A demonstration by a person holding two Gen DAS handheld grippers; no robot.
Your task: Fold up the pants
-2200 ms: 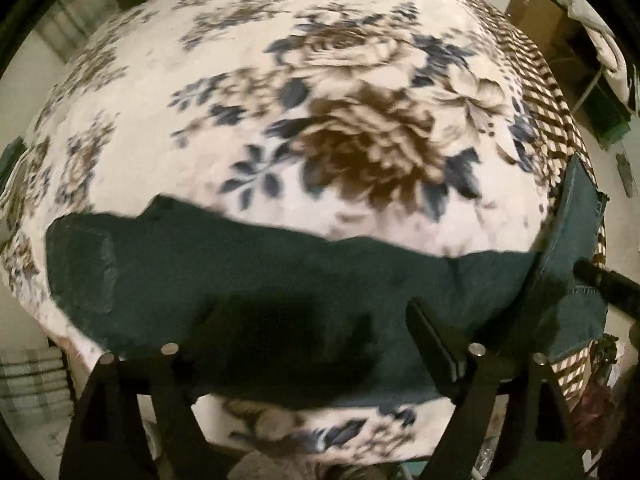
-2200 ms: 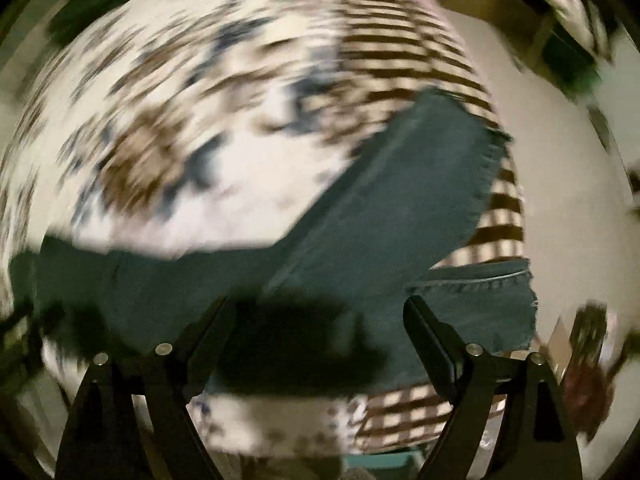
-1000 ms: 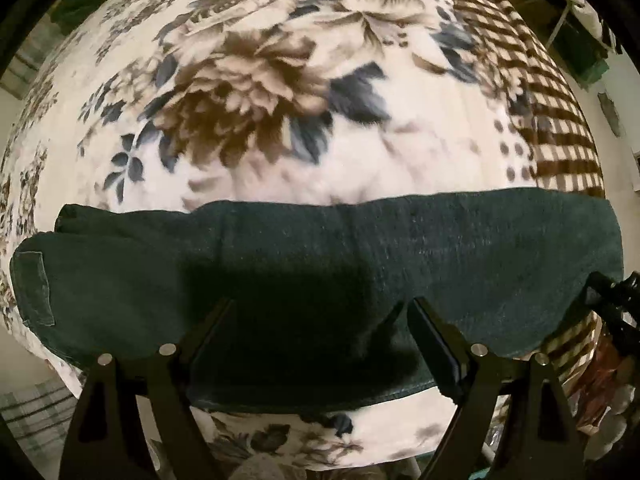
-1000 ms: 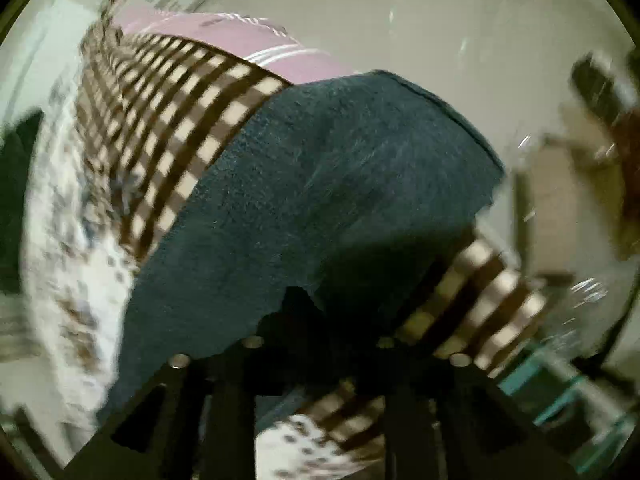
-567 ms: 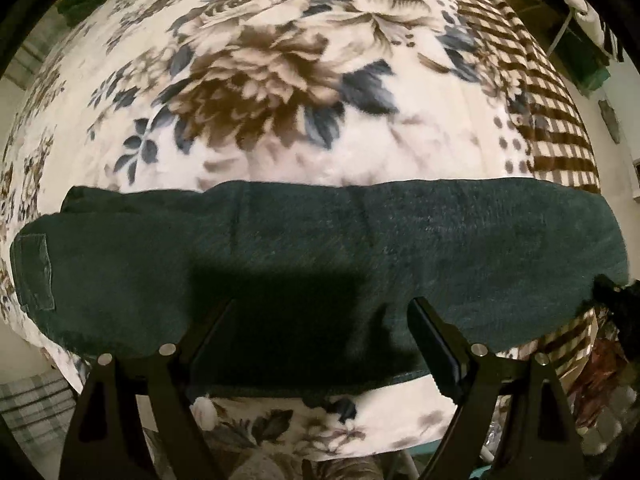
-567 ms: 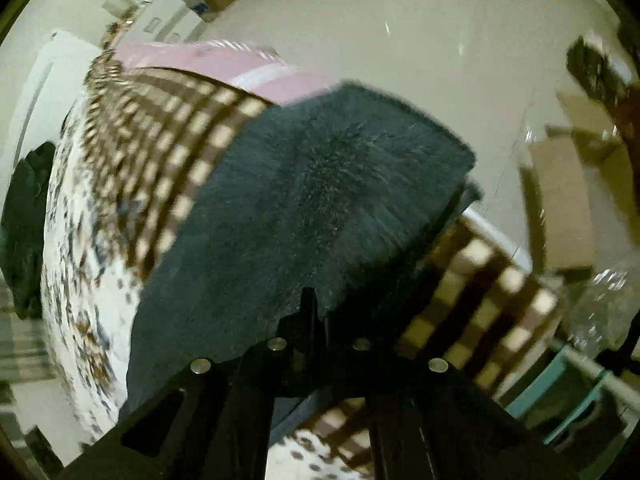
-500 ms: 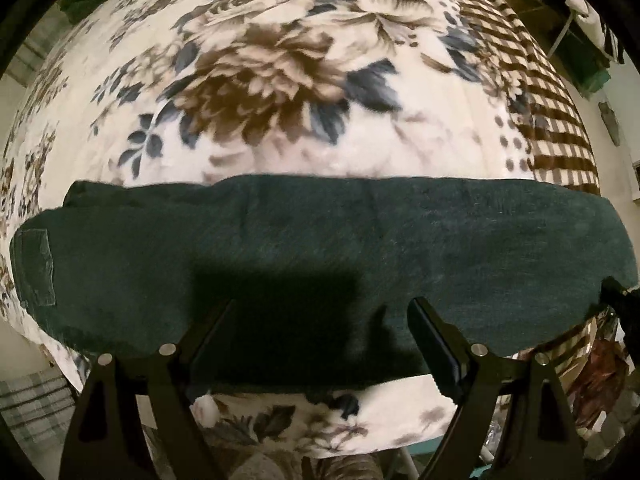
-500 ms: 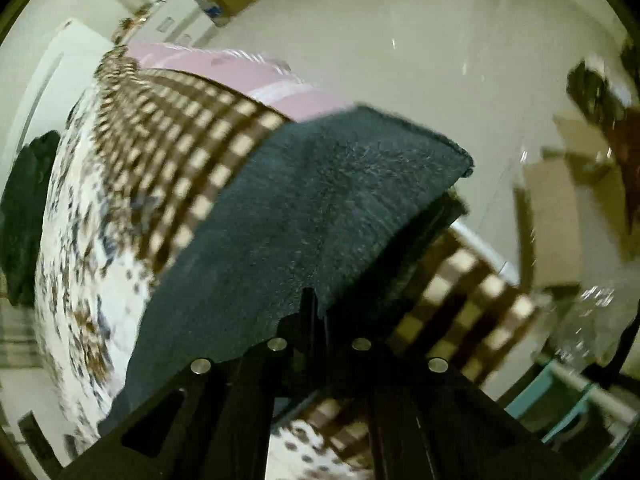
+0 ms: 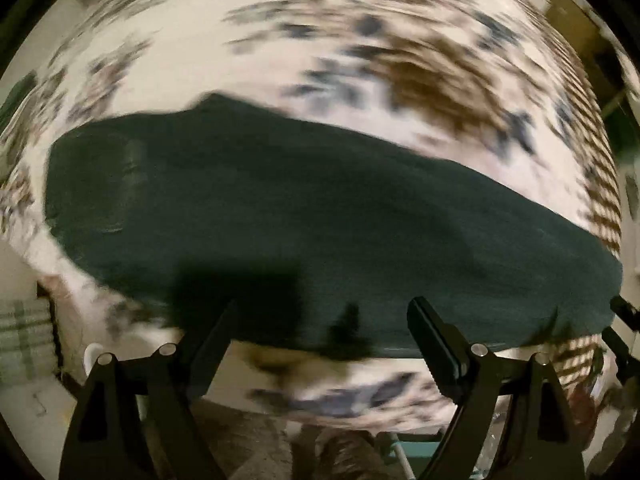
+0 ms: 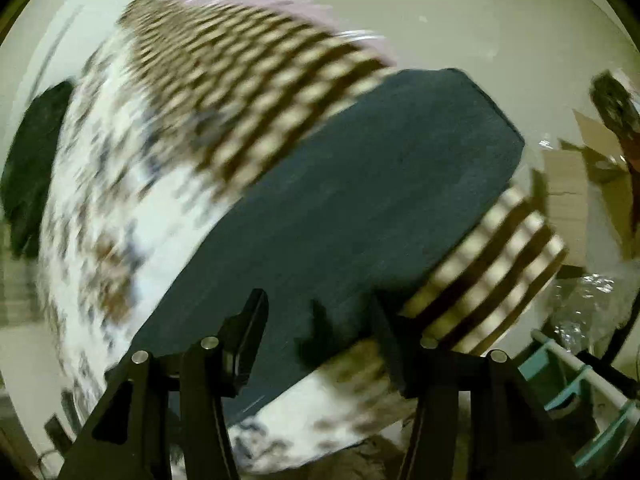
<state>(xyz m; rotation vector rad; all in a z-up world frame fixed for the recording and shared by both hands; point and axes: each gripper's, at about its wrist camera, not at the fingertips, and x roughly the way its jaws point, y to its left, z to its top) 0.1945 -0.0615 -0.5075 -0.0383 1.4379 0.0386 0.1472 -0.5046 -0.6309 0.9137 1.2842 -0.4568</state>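
Dark blue-green pants (image 9: 304,216) lie folded lengthwise in a long band across the near part of a floral blanket (image 9: 280,52). My left gripper (image 9: 320,324) is open and empty just above the band's near edge. In the right wrist view the pants (image 10: 352,216) run up to the checked end of the bed, their end reaching the mattress edge. My right gripper (image 10: 320,320) is open and empty over the pants' near edge. Both views are motion blurred.
The blanket turns to a brown checked pattern (image 10: 256,92) near the bed's end, over a pink sheet (image 10: 280,4). Pale floor (image 10: 480,20) lies beyond. Cardboard boxes (image 10: 584,184) and a teal rack (image 10: 576,384) stand at the right. A dark garment (image 10: 32,168) lies far left.
My right gripper was shut on the pants' end and has opened and let it go, backing off. My left gripper has shifted, so the band now slants down to the right.
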